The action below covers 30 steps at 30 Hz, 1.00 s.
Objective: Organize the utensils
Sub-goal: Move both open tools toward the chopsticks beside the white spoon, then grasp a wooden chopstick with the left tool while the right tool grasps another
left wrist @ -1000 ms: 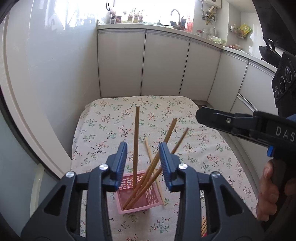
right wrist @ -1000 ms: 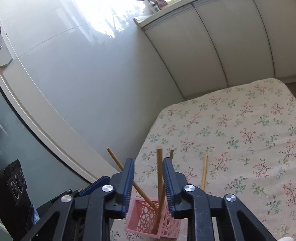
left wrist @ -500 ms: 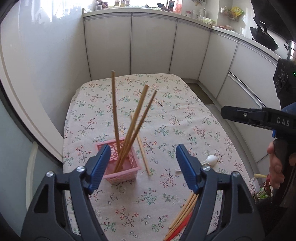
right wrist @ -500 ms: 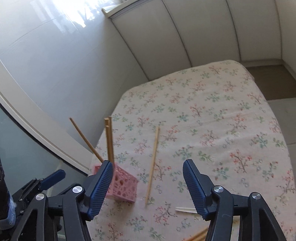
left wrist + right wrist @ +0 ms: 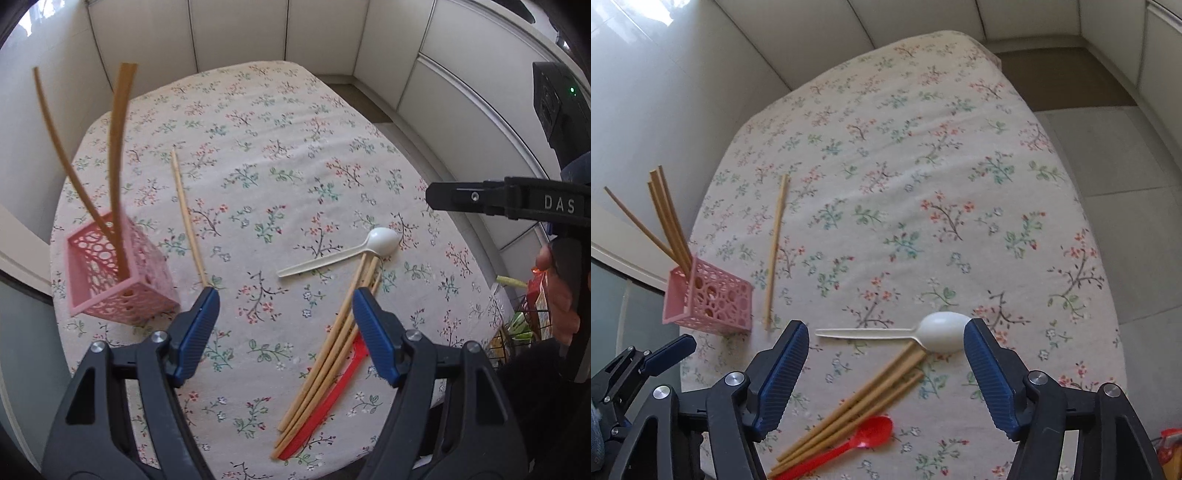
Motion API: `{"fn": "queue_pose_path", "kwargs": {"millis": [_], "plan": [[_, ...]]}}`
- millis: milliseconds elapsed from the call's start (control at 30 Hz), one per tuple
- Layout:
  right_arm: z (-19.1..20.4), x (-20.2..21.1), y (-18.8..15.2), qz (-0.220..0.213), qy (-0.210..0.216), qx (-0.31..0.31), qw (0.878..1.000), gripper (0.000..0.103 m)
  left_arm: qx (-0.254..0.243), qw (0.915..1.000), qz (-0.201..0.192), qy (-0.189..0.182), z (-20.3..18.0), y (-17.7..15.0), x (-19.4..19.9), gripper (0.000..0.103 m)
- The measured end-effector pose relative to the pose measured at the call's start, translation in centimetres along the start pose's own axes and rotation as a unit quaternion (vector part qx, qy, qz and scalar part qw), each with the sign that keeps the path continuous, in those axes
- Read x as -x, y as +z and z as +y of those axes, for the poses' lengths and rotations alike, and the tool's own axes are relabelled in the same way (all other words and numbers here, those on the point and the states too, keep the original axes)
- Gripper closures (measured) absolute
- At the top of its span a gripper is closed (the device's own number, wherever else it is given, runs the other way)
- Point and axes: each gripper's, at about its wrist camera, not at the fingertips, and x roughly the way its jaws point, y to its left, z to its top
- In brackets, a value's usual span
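Chopsticks standing in the pink basket (image 5: 122, 284) blur in motion, while loose chopsticks (image 5: 325, 350) hide the red spoon's (image 5: 332, 391) bowl.

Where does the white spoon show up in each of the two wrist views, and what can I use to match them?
Left wrist view: the white spoon lies right of centre, handle pointing lower left.
Right wrist view: the white spoon lies low, bowl by the right blue finger.
Shared landmark: the pink basket at the left.

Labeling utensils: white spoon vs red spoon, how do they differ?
The white spoon lies in the open with its bowl resting on the chopstick bundle's tips; the red spoon lies alongside that bundle, part-hidden in the left view. White reads crosswise, red diagonal. Both lie flat on the tablecloth, ungripped.
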Motion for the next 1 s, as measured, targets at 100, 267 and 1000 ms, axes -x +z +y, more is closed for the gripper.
{"fn": "queue_pose_path", "kwargs": {"millis": [100,267,1000], "plan": [[-1.3,-0.8,-0.3,0.020,-0.010,-0.011,1.000,0.027,-0.006,0.9994,0.032,-0.013,-1.2,0.1,-2.3,0.028],[-3.0,-2.0,-0.7,0.048,-0.018,-0.021,0.998,0.027,-0.005,0.9964,0.080,-0.028,-2.3,0.3,-6.0,0.037],[-5.1,-4.2,-0.9,0.086,-0.029,-0.034,0.995,0.027,-0.019,0.9908,0.122,-0.055,-5.0,2.4,-11.6,0.090]]}}
